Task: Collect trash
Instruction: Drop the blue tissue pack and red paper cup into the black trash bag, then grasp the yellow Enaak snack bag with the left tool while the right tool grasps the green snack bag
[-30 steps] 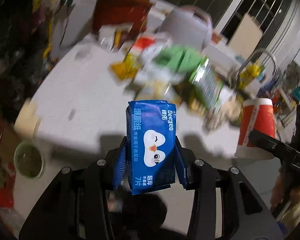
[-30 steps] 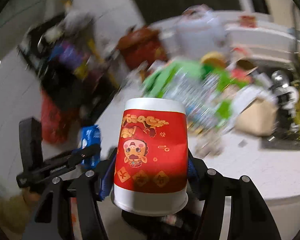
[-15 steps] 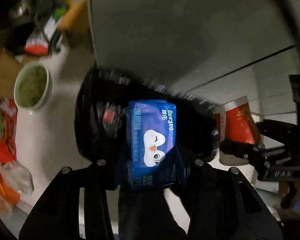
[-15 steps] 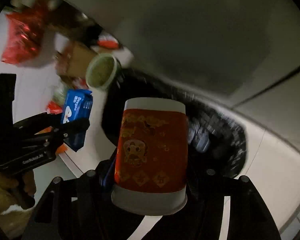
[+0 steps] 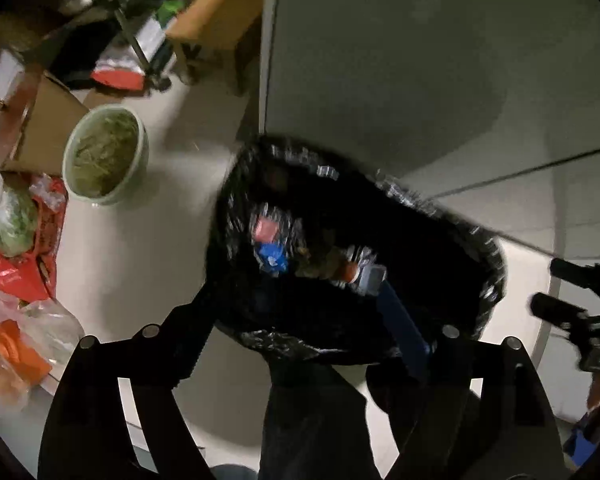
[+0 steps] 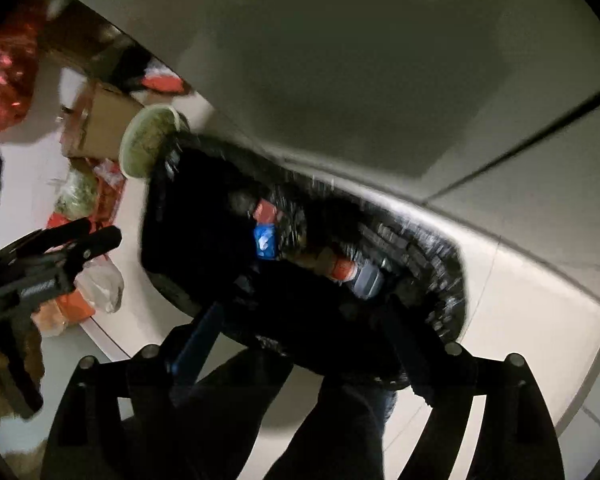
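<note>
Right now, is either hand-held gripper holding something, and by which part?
Nothing is held. The left hand-held gripper and the right hand-held gripper are both opening, with nothing between the fingers, above the black trash bag.

The left tongs (image 5: 300,322) are showing a matte black forked frame with round silver screw heads on each arm and a blue pad lining one finger (image 5: 404,332). The right tongs (image 6: 302,338) are wearing the same black frame, the same silver screws, and a blue strip along one finger (image 6: 198,340). Small pale lettering, too blurred to read, is showing on the left tongs' side in the right wrist view. Dark trousers (image 6: 340,432) are showing below.
</note>
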Action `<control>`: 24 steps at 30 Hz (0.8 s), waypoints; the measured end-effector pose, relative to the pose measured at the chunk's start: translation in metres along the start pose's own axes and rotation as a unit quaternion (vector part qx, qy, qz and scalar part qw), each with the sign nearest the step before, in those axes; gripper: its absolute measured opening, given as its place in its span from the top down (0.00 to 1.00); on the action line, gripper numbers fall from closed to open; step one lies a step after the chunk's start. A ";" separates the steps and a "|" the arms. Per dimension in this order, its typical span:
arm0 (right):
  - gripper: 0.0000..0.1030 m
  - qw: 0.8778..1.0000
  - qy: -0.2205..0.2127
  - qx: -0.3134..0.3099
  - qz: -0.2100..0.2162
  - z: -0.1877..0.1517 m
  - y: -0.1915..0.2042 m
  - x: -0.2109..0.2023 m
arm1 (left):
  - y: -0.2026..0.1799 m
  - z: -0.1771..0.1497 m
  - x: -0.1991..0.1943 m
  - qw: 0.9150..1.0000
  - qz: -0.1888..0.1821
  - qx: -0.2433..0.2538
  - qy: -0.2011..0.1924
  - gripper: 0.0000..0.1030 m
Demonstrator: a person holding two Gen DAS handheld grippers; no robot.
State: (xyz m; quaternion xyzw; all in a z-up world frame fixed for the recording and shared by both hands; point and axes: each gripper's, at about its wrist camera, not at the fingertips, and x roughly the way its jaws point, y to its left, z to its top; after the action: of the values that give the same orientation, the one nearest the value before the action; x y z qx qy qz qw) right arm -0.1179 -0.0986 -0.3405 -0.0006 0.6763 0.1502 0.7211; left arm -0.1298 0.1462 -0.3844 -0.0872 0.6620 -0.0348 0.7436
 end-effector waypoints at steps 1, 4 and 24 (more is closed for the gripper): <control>0.22 1.000 -0.020 -0.008 0.003 0.002 0.002 -0.023 | 0.001 0.004 -0.018 1.000 -0.004 -0.003 -0.015 0.22; 0.22 0.992 -0.118 -0.045 0.022 0.014 0.015 -0.119 | -0.004 0.012 -0.060 0.998 -0.016 -0.006 -0.058 0.17; 0.05 0.899 -0.319 -0.216 -0.209 0.186 -0.053 -0.270 | -0.079 0.028 -0.171 0.981 -0.087 -0.023 -0.171 0.16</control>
State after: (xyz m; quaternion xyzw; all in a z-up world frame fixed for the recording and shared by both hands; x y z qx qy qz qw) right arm 0.0640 -0.1699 -0.0724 -0.2500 0.3455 0.1304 0.8951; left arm -0.1175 0.0992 -0.1996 -0.1662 0.5152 -0.0686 0.8380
